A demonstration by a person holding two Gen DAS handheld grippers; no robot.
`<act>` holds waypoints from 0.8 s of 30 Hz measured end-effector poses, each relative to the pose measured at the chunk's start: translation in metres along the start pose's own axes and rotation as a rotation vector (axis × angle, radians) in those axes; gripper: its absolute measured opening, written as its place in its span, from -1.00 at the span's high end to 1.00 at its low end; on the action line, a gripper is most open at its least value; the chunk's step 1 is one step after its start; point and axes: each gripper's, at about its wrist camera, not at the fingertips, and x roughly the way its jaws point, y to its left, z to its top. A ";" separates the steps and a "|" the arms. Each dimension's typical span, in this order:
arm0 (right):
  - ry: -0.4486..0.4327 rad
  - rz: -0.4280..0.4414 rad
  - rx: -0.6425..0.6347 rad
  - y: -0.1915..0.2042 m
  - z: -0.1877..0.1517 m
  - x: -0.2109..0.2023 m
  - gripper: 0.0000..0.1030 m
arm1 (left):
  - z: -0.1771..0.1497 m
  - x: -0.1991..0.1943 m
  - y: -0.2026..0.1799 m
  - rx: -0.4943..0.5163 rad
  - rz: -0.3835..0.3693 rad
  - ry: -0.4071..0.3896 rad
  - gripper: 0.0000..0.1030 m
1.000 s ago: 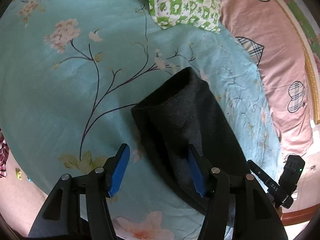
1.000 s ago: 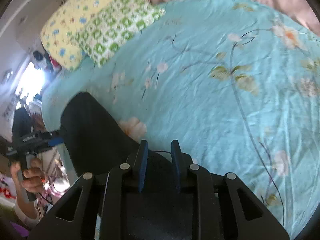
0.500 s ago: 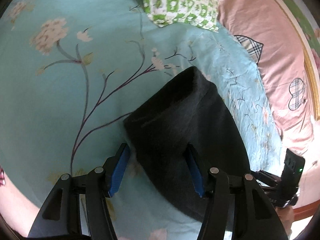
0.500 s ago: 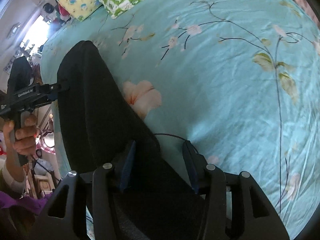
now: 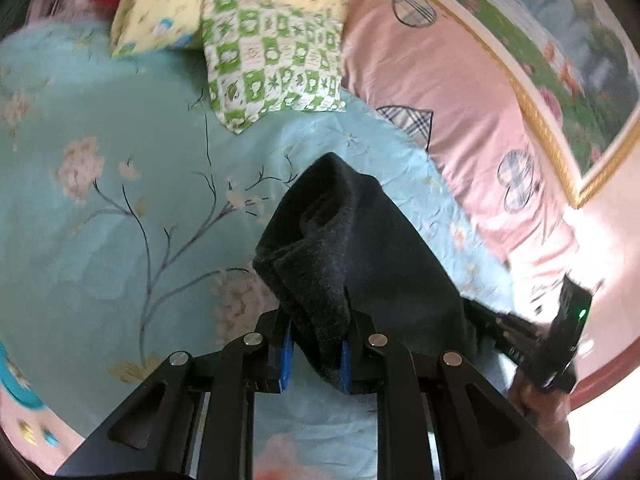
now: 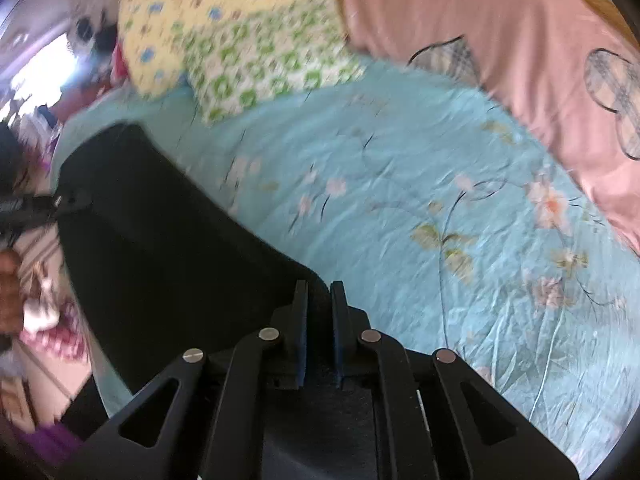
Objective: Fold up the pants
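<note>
Gripping one edge each, the left claw [image 5: 316, 354] and right claw [image 6: 319, 328] are both clamped on the dark pants [image 5: 360, 248], bunched over the teal floral bedsheet [image 5: 120, 184] toward 6 o'clock; folding looks barely started.

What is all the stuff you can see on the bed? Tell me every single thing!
pants: one, dark grey, lifted over the bed, pinched by both claws
bedsheet: one, turquoise with flowers, under everything
green pillow: one, green and white checks, at the head of the bed
yellow pillow: one, yellow with blue shapes, behind the green one
pink quilt: one, pink with plaid shapes, along the bed's far side
picture frame: one, gold, beside the quilt
left claw: one, black with blue pads, shut on pants
right claw: one, black, shut on pants
</note>
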 end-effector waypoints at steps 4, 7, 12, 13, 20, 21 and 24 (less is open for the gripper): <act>-0.014 -0.122 -0.071 0.027 -0.010 0.022 0.80 | 0.001 0.017 0.014 0.020 0.008 0.029 0.67; -0.012 -0.149 -0.059 0.026 -0.019 0.044 0.80 | 0.000 0.036 0.028 0.046 0.023 0.058 0.67; -0.002 -0.175 -0.021 0.022 -0.022 0.067 0.79 | -0.006 0.060 0.039 0.085 0.064 0.097 0.64; 0.001 -0.170 -0.010 0.021 -0.024 0.070 0.75 | -0.007 0.060 0.038 0.088 0.066 0.100 0.61; -0.033 -0.110 0.136 0.001 -0.029 0.045 0.42 | -0.008 0.035 0.041 0.055 0.112 0.079 0.31; -0.031 -0.100 0.158 -0.003 -0.031 0.042 0.42 | -0.009 0.028 0.040 0.048 0.124 0.065 0.31; -0.045 -0.074 0.223 -0.012 -0.039 0.026 0.41 | -0.009 0.010 0.035 0.049 0.132 0.038 0.31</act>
